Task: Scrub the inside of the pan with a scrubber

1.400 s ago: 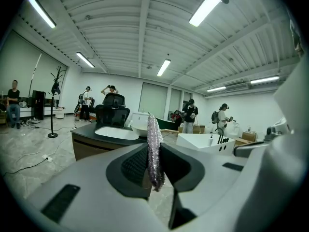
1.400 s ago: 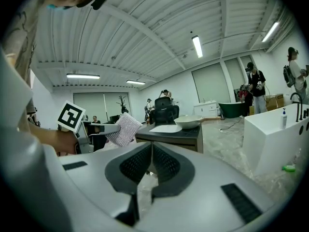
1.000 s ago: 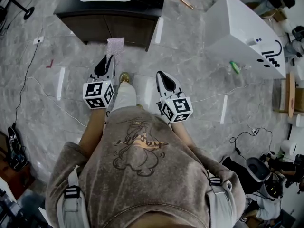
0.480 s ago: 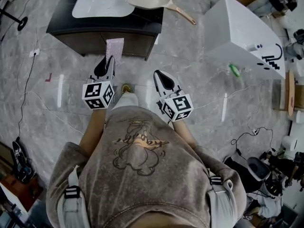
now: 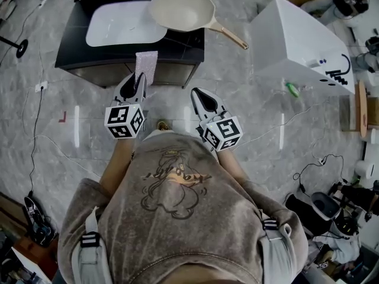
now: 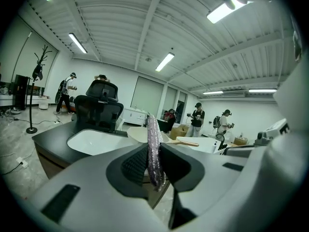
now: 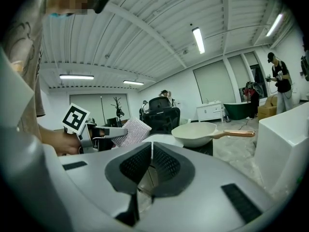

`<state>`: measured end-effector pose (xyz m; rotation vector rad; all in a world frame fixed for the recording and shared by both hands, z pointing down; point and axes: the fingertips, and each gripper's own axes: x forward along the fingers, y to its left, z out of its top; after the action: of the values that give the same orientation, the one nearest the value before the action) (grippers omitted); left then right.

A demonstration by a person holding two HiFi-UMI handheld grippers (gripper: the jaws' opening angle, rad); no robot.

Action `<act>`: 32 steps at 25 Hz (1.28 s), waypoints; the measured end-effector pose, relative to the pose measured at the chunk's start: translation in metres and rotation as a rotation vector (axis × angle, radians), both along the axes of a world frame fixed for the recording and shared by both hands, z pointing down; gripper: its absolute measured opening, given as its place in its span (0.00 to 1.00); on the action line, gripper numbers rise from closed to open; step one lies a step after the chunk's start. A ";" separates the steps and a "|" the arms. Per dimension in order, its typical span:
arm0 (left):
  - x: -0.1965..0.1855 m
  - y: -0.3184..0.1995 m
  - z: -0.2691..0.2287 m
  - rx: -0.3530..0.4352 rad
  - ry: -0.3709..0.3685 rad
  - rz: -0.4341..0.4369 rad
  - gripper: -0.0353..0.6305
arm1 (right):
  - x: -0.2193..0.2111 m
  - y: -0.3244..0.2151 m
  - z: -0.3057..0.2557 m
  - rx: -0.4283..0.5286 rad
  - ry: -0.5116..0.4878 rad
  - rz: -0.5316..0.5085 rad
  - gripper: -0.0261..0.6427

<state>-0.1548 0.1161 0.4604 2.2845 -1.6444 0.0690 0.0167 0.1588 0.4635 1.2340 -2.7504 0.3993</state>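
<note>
The left tongs [image 6: 153, 164] pinch a glittery pink scrubber [image 6: 152, 144] upright between their pads, while the right tongs [image 7: 150, 162] are pressed together on nothing. The person holds both out side by side before the chest, pointing nearly level toward the dark surface [image 5: 77, 55]. The cream pan [image 5: 180, 9] sits at its far right, beside a white tray [image 5: 121, 25], well apart from the scrubber.

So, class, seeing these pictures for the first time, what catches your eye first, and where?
The round cream pan with a wooden handle stands out, sitting on the black cabinet at the top of the head view. Just below it, the left gripper is shut on a glittery silver-pink scrubber pad, while the right gripper beside it is shut and empty.
</note>
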 end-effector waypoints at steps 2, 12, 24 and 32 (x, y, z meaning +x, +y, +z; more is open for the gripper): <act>-0.004 -0.013 0.000 -0.002 0.008 0.005 0.18 | -0.004 -0.011 -0.002 0.006 0.006 0.003 0.07; -0.010 -0.061 0.006 -0.019 0.043 0.011 0.18 | -0.010 -0.059 -0.004 0.011 0.013 0.001 0.07; -0.014 -0.144 0.004 -0.028 0.050 -0.006 0.18 | -0.004 -0.155 -0.017 0.079 -0.002 0.001 0.07; -0.006 -0.200 0.000 -0.037 0.061 -0.023 0.18 | 0.005 -0.215 -0.027 0.096 0.010 -0.021 0.07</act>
<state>-0.1604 -0.0841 0.4609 2.2176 -1.6249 0.0239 0.0214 -0.0561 0.4370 1.2238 -2.8015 0.2613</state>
